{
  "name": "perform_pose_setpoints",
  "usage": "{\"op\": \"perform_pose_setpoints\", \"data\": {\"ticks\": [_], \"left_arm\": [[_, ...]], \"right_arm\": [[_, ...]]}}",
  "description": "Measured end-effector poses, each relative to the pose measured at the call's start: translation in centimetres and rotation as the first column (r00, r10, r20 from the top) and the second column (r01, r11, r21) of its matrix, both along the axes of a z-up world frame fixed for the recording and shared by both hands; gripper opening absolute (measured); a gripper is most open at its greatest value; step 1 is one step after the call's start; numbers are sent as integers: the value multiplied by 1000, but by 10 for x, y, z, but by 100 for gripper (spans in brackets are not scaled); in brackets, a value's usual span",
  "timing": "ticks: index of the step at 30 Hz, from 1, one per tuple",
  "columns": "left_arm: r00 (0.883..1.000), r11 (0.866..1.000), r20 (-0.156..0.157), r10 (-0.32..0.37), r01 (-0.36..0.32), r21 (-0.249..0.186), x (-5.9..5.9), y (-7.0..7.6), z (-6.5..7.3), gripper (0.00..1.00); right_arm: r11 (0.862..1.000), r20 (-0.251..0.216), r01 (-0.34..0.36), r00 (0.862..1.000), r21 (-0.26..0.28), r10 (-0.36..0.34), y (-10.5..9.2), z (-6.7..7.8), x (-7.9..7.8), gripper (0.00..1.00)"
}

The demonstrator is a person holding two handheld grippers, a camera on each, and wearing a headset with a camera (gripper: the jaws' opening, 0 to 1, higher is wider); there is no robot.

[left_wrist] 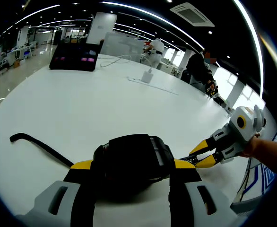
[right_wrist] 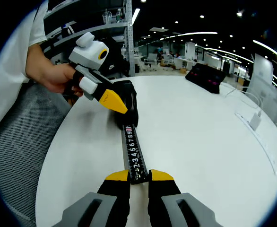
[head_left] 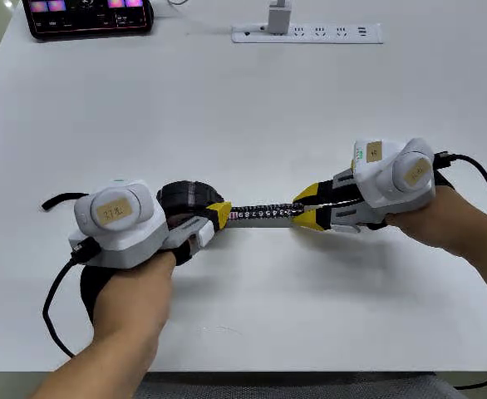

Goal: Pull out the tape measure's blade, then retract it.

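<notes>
Tape measure: the black tape measure (head_left: 189,199) sat on the white worktop (head_left: 252,108), gripped on both flanks.
Left hand-held gripper: the left hand-held gripper (head_left: 208,218) was clamped on the tape measure, one yellow-tipped jaw against each side of its case. Its body stuck out just to the left of the case.
Left hand: the left hand (head_left: 135,291) wrapped the gripper's handle from behind and below, back of the hand up. The forearm rose from the near edge of the worktop towards the tape measure.
Blade: the blade (head_left: 264,213) was drawn a short way out of the tape measure to the right. Its numbered face was up and it ran straight and low over the worktop.
Right hand-held gripper: the right hand-held gripper (head_left: 304,208) lay to the right of the tape measure and pointed back at it. Its jaws were pressed together on the blade's free end.
Right hand: the right hand (head_left: 422,218) held that gripper from the far side. The wrist came in from the right, roughly in line with the blade.
Strap: a black strap (head_left: 61,200) lay on the worktop just left of the tape measure.
Power strip: a white power strip (head_left: 307,33) lay well beyond the tape measure, at the back of the worktop.
Screen device: a dark device with a lit screen (head_left: 88,15) lay far behind the tape measure, to its left.
</notes>
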State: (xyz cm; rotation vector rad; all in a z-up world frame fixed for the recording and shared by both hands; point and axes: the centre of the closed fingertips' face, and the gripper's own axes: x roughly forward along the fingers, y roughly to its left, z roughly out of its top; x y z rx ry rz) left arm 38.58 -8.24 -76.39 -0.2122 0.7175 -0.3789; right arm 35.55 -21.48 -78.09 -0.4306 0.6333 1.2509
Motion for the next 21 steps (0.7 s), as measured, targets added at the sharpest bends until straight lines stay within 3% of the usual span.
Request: {"op": "perform_pose_setpoints", "data": {"ticks": [21], "left_arm": [[1000,1000,-3,0,0,-8,0,0,0,58]], "right_arm": [[1000,-8,-6,1000,16,6,16,-4,1,10]]}}
